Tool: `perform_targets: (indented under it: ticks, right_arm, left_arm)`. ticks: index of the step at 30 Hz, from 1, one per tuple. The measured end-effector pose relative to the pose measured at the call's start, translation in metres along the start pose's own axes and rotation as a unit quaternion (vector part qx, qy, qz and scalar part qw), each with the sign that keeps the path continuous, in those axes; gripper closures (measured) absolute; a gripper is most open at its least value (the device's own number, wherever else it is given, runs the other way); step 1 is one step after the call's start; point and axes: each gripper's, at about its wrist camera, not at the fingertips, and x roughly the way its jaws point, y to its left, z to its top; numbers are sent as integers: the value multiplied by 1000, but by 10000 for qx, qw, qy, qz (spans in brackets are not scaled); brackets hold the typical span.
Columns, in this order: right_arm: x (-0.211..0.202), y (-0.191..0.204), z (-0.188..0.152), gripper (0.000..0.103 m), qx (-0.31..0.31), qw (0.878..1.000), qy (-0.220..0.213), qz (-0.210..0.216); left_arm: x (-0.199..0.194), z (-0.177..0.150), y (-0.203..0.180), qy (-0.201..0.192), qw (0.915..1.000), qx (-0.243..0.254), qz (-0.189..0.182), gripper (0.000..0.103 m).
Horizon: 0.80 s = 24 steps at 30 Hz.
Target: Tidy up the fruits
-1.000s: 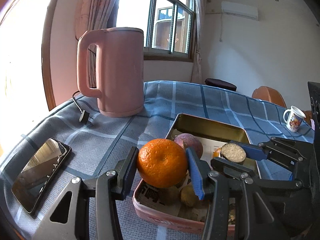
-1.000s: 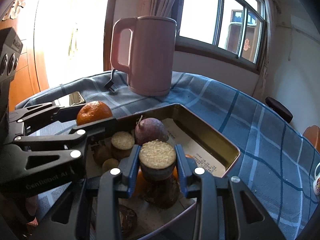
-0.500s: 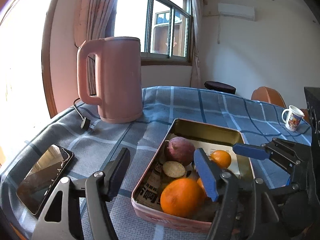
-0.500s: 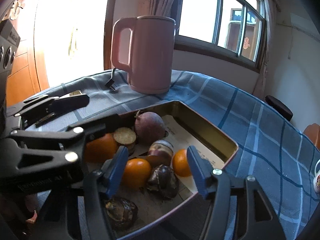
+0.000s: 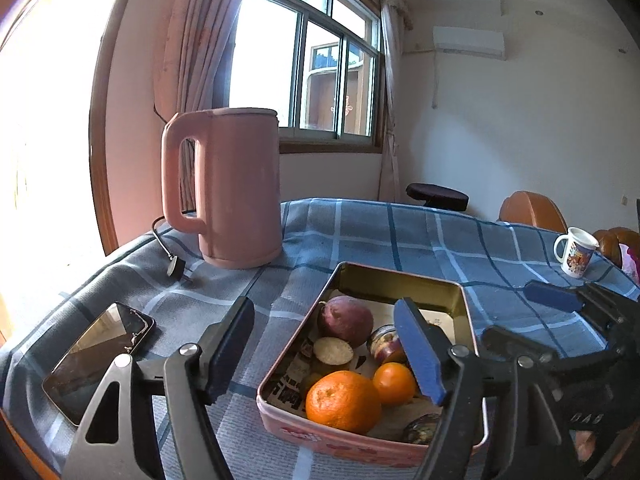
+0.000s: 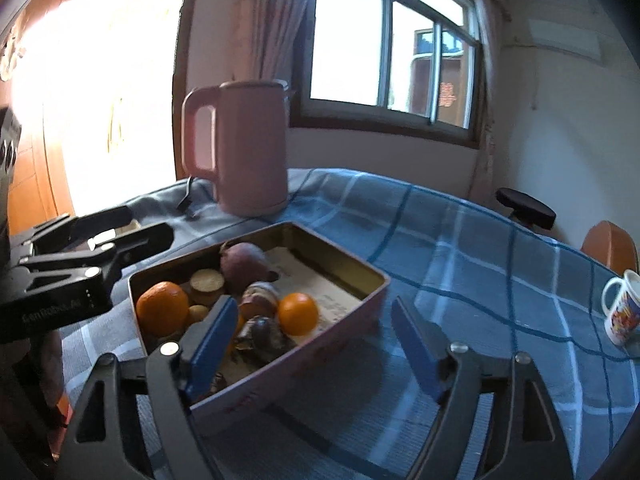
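With the large orange (image 5: 343, 401) and the other fruit lying in the tin (image 5: 400, 280), both the left gripper (image 5: 328, 350) and right gripper (image 6: 316, 342), just opened and empty, are best withdrawn clear of its rim.

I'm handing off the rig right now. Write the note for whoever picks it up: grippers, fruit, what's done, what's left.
Left gripper: open, empty; its fingers have just been opening.
Right gripper: open, empty; also just been opening.
Big orange lies in the pink tin near its front rim; the cut purple piece lies mid-tin, beside the small orange and purple sweet potato.
Done: both carried pieces are in the tin.
Left: no loose fruit visible on the tablecloth; check outside the views.
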Motion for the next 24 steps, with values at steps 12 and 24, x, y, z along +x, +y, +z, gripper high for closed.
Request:
perform_targets:
  ticks: [12, 24]
  right_arm:
    - [-22, -12, 0, 16, 158, 9995, -212, -144]
    - [-26, -12, 0, 13, 173, 9995, -228, -149]
  left_arm:
    - [-4, 0, -12, -27, 9999, 133, -47, 29]
    - [-5, 1, -13, -35, 9999, 139, -35, 29]
